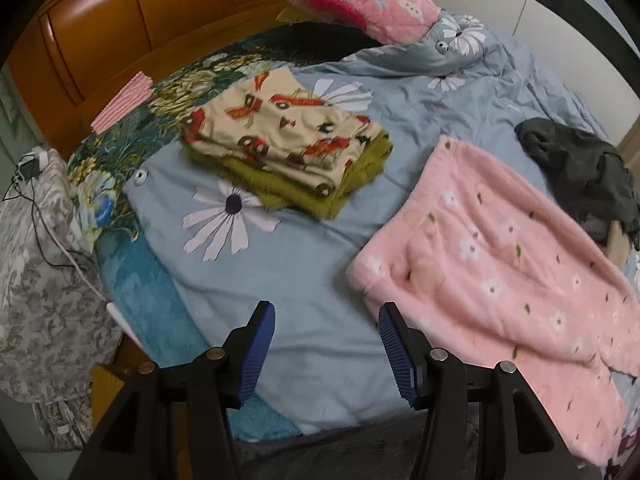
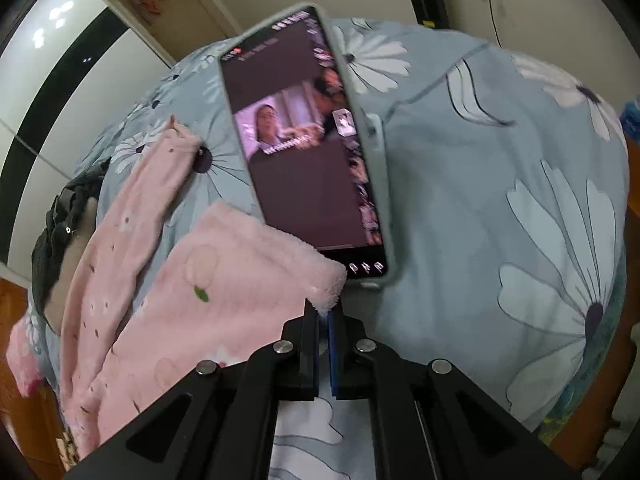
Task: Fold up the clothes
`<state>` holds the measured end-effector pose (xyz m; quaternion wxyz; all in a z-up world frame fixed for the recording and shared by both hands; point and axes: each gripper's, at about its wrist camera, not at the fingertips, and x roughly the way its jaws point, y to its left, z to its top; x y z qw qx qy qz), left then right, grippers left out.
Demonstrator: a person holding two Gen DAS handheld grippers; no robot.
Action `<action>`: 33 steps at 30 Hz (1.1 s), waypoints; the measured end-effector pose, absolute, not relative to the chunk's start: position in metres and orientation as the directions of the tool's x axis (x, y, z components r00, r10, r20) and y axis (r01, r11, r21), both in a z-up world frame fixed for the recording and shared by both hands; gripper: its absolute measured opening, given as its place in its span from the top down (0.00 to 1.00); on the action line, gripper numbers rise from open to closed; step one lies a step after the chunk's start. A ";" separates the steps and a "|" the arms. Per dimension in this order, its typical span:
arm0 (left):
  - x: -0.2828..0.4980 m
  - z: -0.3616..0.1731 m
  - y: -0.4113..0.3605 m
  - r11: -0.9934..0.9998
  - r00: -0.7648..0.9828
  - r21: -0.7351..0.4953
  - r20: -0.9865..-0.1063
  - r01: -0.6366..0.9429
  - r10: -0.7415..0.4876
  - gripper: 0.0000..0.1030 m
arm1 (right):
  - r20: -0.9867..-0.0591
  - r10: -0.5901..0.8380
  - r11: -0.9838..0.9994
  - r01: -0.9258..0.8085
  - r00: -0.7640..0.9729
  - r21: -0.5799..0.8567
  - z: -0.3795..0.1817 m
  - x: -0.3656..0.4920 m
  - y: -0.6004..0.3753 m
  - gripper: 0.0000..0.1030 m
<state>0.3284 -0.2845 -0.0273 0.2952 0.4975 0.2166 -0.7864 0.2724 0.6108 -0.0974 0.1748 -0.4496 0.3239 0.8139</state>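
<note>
A grey-blue duvet printed with big white daisies covers most of the bed, with a glossy orange wooden headboard curving behind it and a teal floral blanket showing along the near edge. The pink fleece pyjama bottoms, dotted with small white flowers, lie spread flat across the duvet, one corner of them drawn up toward the right-hand tool. A crumpled dark grey garment sits just beyond them near the bed's far edge. Toward the headboard rests a folded stack: a cream garment with red fire trucks lying on top of an olive-green fuzzy garment. A pink quilted pillow is at the head of the bed, and a small pink striped cloth lies against the headboard. A phone in a grey case, screen lit, lies on the duvet just past the lifted pink corner. The left gripper hangs above bare duvet with its blue pads wide apart, holding nothing. The right gripper is pinched tight on the fluffy corner of the pyjama bottoms
</note>
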 end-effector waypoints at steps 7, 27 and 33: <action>0.306 -0.054 -0.303 -0.771 -0.332 -0.110 -0.933 0.627 -0.137 0.44 | -0.880 0.038 -0.756 -0.589 -0.474 0.284 -0.092 0.278 0.595 0.97; 0.267 -0.143 -0.332 -0.566 -0.506 -0.530 -0.835 0.632 0.217 0.90 | -0.818 0.057 -0.727 -0.585 -0.572 0.359 0.005 0.242 0.566 0.97; 0.262 -0.072 -0.336 -0.528 -0.678 -0.657 -0.710 0.539 0.192 0.92 | -0.726 0.008 -0.721 -0.508 -0.687 0.472 0.045 0.224 0.566 0.97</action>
